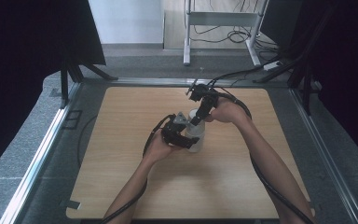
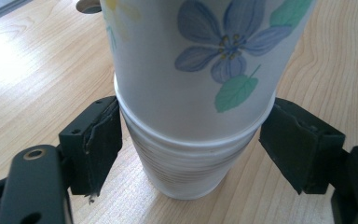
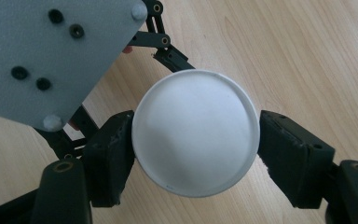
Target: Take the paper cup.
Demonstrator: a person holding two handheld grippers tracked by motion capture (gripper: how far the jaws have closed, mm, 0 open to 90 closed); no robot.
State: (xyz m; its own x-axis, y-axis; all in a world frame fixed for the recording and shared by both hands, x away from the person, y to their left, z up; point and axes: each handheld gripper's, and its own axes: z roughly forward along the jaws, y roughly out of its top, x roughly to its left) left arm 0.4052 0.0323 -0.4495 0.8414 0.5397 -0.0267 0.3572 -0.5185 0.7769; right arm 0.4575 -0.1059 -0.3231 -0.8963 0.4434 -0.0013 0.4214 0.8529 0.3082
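Two stacked cups [image 2: 200, 93] upright, axis vert.

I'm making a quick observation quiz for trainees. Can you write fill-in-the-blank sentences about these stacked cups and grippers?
1. The upper cup is printed with a blue ____ and green leaves.
2. Below it is a ribbed cup, so the stack holds ____ cups.
3. The left gripper has one jaw on each side of the stack, which stands on a ____ table.
4. In the high view, the right gripper meets the stack from ____.

Missing words: flower; two; wooden; above
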